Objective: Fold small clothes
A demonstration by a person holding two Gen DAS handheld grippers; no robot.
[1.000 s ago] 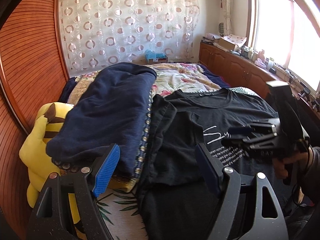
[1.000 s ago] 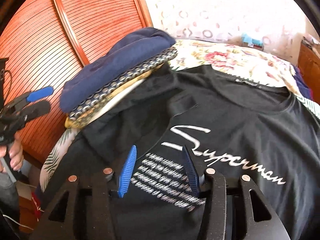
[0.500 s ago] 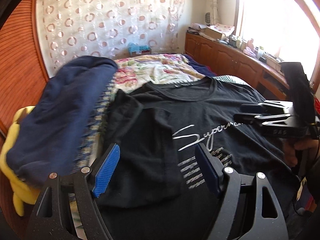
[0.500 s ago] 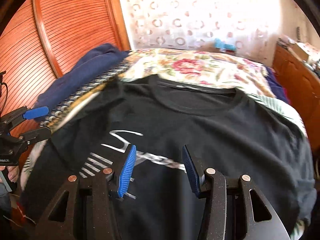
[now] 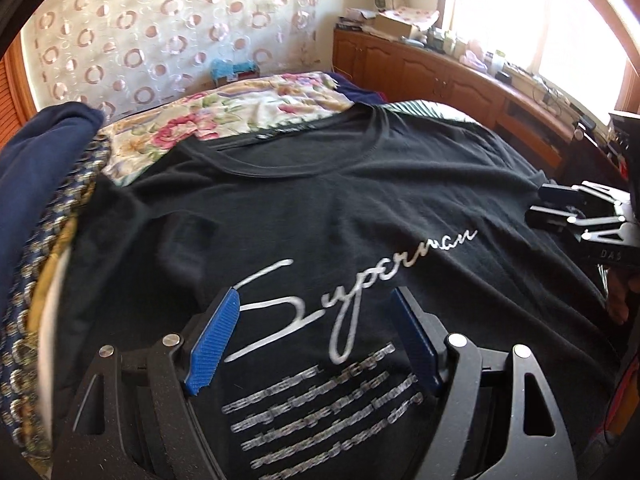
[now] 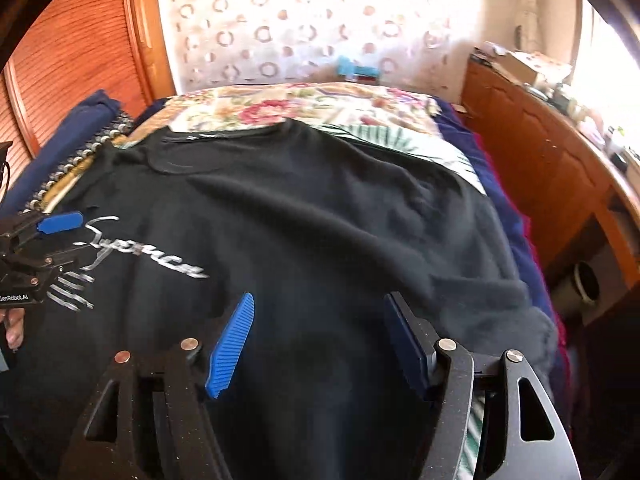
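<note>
A black short-sleeved cotton T-shirt [image 5: 360, 184] is seen spread face up on the bed, its round neckline toward the far end. Across its chest the word "Superman" is written in white script, and beneath it several lines of smaller white print are smeared and cannot be read. The left gripper [image 5: 316, 344] is held above this print with its blue ribbed pads [image 5: 212, 344] well parted and nothing between them; the cloth lies below the fingers and is not gripped. In the right wrist view, "GenRobot.AI" is read on the left gripper's black body. The right gripper [image 6: 320, 340] is poised over the plain black cloth toward the shirt's right side, its jaws are opening, and nothing is clasped between its pads; the letters "DAS" are made out on its body in the left wrist view. The shirt's hem is cut off by the bottom edge of both views, and whether either gripper touches the fabric cannot be told. To the left a dark navy folded garment [image 5: 36, 148] is stacked on patterned bedding. Farther off a cream floral quilt [image 5: 248, 104] is partly covered by the shirt, and behind it a white curtain printed with brown rings [image 5: 168, 28] is hung.
</note>
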